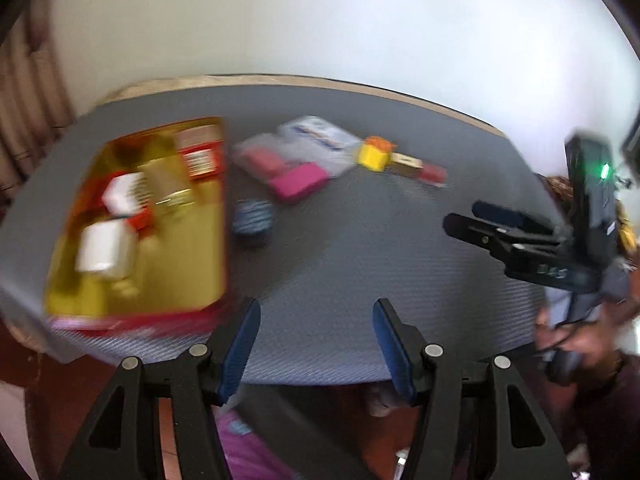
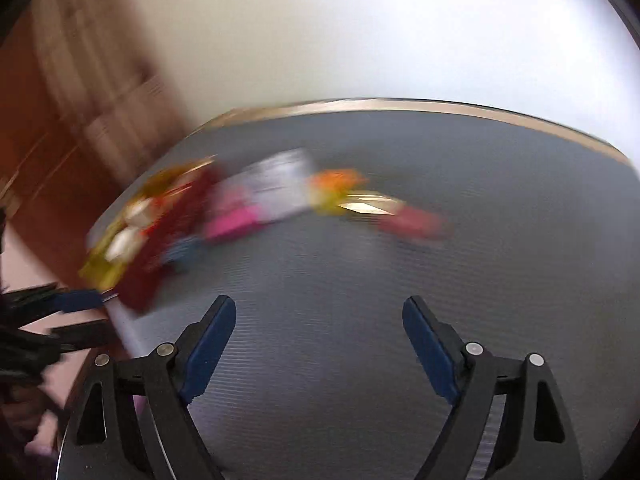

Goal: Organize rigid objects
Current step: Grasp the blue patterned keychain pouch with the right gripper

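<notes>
1 gold box (image 1: pixel 160 216), 1 pink case (image 1: pixel 298 180); 2 empty, parted tongs (image 1: pixel 316 344).

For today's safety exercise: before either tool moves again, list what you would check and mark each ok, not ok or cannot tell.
1. Left tool open, nothing held: ok.
2. Right tool open, nothing held: ok.
3. Gold tray on the grey mat: ok.
4. Loose items such as the pink box and yellow block lie outside the tray: not ok.
5. Sharp view for aiming: not ok, both views blurred.
</notes>
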The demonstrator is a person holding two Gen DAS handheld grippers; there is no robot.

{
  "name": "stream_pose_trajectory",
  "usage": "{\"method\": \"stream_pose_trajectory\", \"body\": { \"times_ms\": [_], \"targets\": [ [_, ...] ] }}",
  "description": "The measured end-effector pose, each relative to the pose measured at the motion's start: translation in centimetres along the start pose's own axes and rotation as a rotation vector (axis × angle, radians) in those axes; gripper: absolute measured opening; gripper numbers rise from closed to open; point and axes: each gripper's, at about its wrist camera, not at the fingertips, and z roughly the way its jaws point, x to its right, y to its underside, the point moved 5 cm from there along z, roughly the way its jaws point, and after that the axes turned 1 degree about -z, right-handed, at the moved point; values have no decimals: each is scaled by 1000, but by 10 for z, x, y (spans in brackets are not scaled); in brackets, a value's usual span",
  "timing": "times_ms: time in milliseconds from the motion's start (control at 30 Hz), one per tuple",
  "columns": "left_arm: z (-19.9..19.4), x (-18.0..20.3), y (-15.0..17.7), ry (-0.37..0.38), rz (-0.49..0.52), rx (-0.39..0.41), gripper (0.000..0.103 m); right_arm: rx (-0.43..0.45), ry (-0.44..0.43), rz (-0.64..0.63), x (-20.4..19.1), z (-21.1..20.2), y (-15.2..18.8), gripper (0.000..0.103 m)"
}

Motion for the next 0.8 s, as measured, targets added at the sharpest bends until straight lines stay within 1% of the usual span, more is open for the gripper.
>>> {"method": "stream_pose_trajectory", "body": {
  "times_ms": [67,100,133,167,200,233,300,367,433,467,500,600,700,800],
  "targets": [
    [-7,-17,11,-48,-30,18,60,-29,-100,-35,-43,17,-14,83],
    [-11,-27,15,-76,-49,25,60,-42,-120,-40,-56,22,-17,82],
    [-13,-34,17,-89,-63,30,60,-61,-128,-50,-71,35,-23,77],
    [-15,-42,18,-97,-78,34,60,-75,-112,-60,-82,46,-28,72],
    [-16,-50,18,-99,-94,38,60,-87,-103,-60,-89,60,-32,59],
    [-19,-56,19,-98,-106,43,60,-104,-103,-52,-94,70,-34,52],
    [-19,-65,19,-92,-121,49,60,-136,-109,-15,-101,83,-36,52],
    [-20,-71,23,-85,-119,50,60,-141,-107,18,-105,92,-38,52],
    [-17,-73,26,-75,-116,43,60,-132,-69,29,-105,92,-39,52],
    [-15,-75,28,-63,-117,28,60,-143,-32,24,-105,97,-40,53],
    [-14,-75,29,-56,-120,21,60,-155,-18,23,-105,104,-40,53],
    [-13,-78,30,-27,-144,5,60,-183,-27,46,-108,116,-40,53],
    [-12,-82,29,-6,-170,-9,60,-204,31,20,-114,128,-38,52],
    [-12,-84,29,14,-189,-22,60,-217,41,46,-112,138,-37,49]
  ]
}}
